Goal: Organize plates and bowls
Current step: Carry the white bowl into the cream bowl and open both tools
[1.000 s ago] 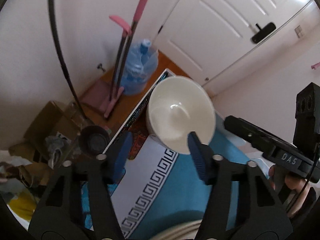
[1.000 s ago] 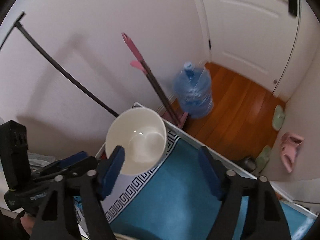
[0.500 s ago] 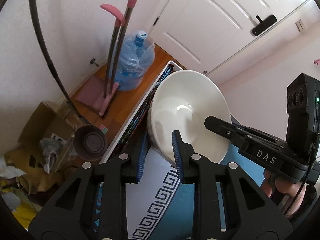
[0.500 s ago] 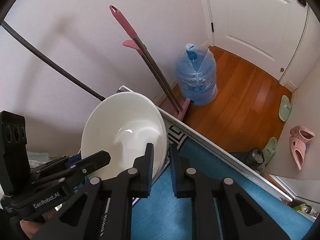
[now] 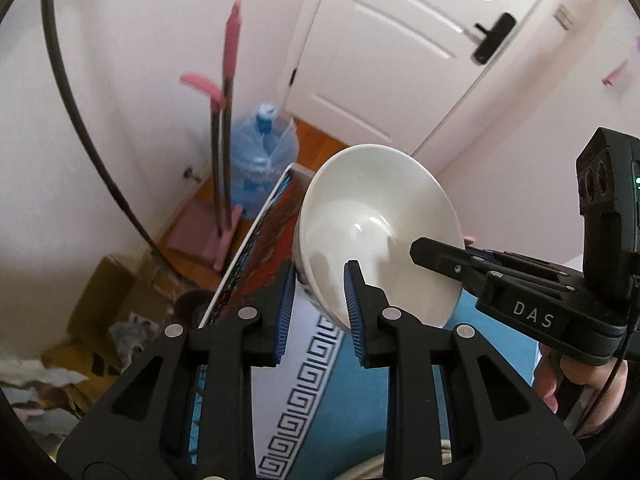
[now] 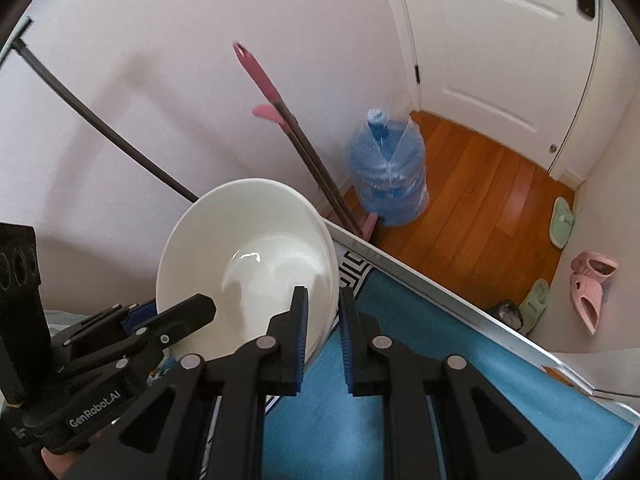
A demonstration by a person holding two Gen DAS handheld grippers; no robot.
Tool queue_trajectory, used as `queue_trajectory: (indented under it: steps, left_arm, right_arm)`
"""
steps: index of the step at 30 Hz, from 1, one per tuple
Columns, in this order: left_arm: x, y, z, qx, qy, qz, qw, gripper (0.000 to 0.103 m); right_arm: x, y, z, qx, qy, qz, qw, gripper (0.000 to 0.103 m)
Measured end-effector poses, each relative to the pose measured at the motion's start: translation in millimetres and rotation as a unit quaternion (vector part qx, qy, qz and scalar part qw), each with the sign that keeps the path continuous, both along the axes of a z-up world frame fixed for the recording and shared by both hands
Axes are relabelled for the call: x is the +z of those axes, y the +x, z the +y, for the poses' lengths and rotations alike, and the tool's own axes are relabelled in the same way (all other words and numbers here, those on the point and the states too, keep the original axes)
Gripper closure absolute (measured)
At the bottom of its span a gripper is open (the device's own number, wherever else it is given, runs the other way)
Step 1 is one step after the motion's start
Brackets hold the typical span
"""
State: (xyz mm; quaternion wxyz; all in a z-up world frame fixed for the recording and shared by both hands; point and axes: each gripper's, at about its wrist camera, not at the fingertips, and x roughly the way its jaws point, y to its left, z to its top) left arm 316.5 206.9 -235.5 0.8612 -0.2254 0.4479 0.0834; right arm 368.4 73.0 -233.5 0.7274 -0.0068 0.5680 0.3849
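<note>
A deep white bowl (image 5: 380, 236) hangs tilted just above the blue cloth of the table (image 5: 360, 420), held from two sides. My left gripper (image 5: 320, 286) is shut on its near-left rim, one blue pad inside the wall and one outside. In the same view the right gripper (image 5: 440, 254) clamps the bowl's right rim. The right wrist view shows the bowl (image 6: 248, 264) with my right gripper (image 6: 323, 308) shut on its right rim, and the left gripper (image 6: 188, 314) biting the near-left rim. A hand (image 5: 576, 384) holds the right gripper's grip.
The table's far edge (image 6: 420, 276) drops to a wooden floor. A blue water jug (image 6: 386, 180), pink-handled mops (image 6: 276, 112) and slippers (image 6: 592, 288) stand there. Cardboard boxes (image 5: 104, 300) lie at the left. A pale plate rim (image 5: 368, 470) shows at the bottom.
A second ago both grippers stood open around the bowl. Both have since shut on its rim, and the bowl now sits higher and more tilted.
</note>
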Motion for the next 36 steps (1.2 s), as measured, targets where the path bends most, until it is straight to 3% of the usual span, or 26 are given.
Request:
queue_trajectory:
  steps: [9, 17, 23, 29, 36]
  left_arm:
    - [73.9, -39.9, -72.4, -0.047, 0.016, -0.059, 0.997, 0.081]
    - [108.8, -83.8, -190.9, -0.111, 0.017, -0.082, 0.9903, 0.081]
    - [109.5, -110.6, -291.3, -0.17, 0.012, -0.08, 0.9822, 0.081]
    - [89.7, -137.8, -371.7, -0.213, 0.001, -0.058, 0.9753, 0.081]
    - [45.5, -153.8, -417.9, -0.236, -0.02, 0.004, 0.9716, 0.081]
  right_arm:
    - [74.2, -46.0, -80.3, -0.053, 0.01, -0.051, 0.997, 0.089]
    - [115.8, -109.3, -204.9, -0.125, 0.013, -0.076, 0.989, 0.089]
    - [125.0, -153.5, -294.8, -0.178, -0.002, -0.081, 0.981, 0.089]
    - [116.0, -196.1, -378.3, -0.218, -0.024, -0.067, 0.973, 0.089]
    - [78.4, -229.0, -423.2, -0.233, -0.056, -0.029, 0.971, 0.089]
